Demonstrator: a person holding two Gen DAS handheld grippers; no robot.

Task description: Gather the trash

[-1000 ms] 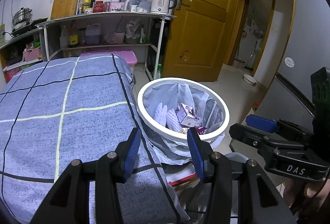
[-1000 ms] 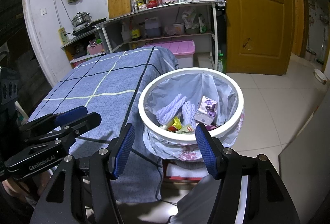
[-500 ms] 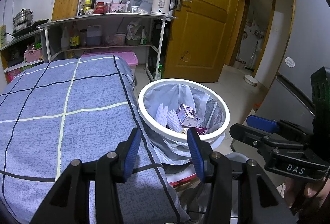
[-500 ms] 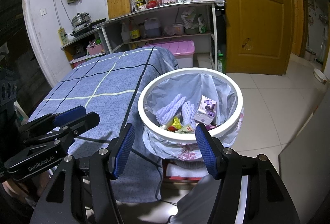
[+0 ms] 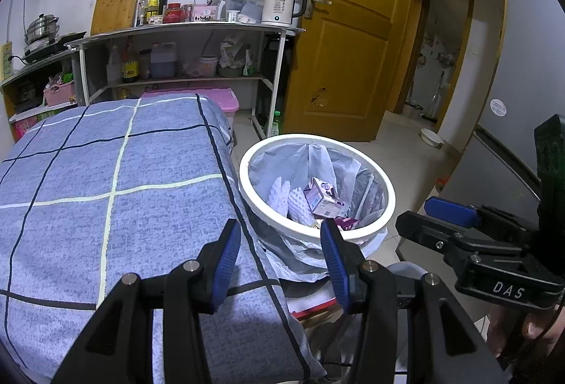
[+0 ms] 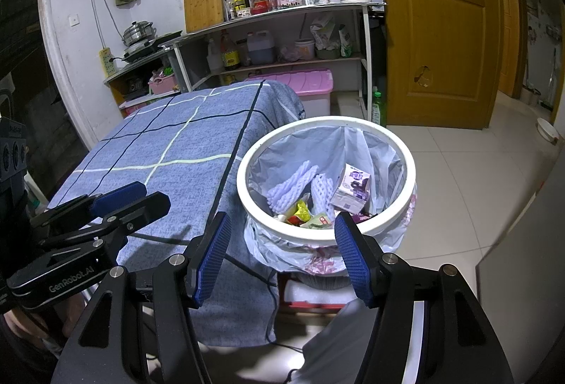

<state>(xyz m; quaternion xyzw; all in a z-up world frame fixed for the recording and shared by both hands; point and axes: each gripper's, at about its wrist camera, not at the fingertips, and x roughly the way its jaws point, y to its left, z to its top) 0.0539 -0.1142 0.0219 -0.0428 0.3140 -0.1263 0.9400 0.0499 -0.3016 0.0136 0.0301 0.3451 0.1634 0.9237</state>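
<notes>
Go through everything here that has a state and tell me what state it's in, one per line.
left gripper: open, holding nothing
right gripper: open, holding nothing
trash bin: uncovered, bag-lined, partly filled with trash
purple carton: lying tilted inside the bin
wooden door: shut
pink storage box: lid on

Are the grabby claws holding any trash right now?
No. Both are open and empty: the left hand-held gripper and the right hand-held gripper. The trash sits inside the bin.
</notes>
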